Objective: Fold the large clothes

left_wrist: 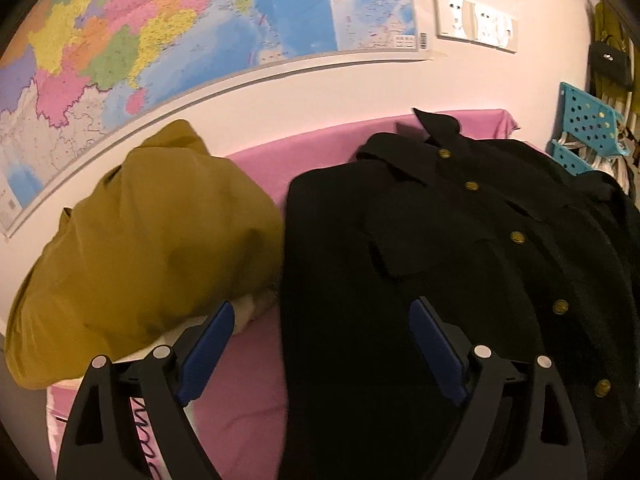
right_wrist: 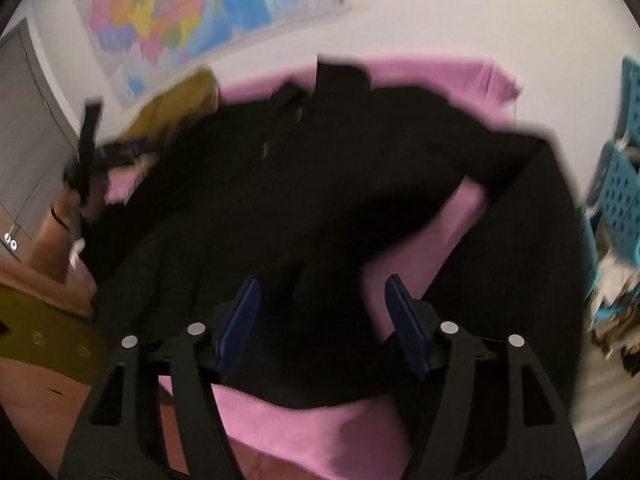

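Observation:
A large black coat (left_wrist: 460,248) with gold buttons (left_wrist: 518,237) lies spread, front up, on a pink-covered table (left_wrist: 256,160). My left gripper (left_wrist: 322,308) hangs open over the coat's left edge, one blue finger (left_wrist: 208,352) above the pink cloth and the other above the black fabric. In the blurred right wrist view the coat (right_wrist: 280,184) fills the middle, with a sleeve stretched toward the right. My right gripper (right_wrist: 323,280) stands open above the coat's lower part, with no cloth pinched between its pads. The left gripper (right_wrist: 86,148) shows at far left in a hand.
A folded mustard garment (left_wrist: 140,240) lies on the table beside the coat's left edge. A map (left_wrist: 160,32) and wall sockets (left_wrist: 476,20) are on the wall behind. A turquoise perforated rack (left_wrist: 588,120) stands at the right, with a bag hanging above it.

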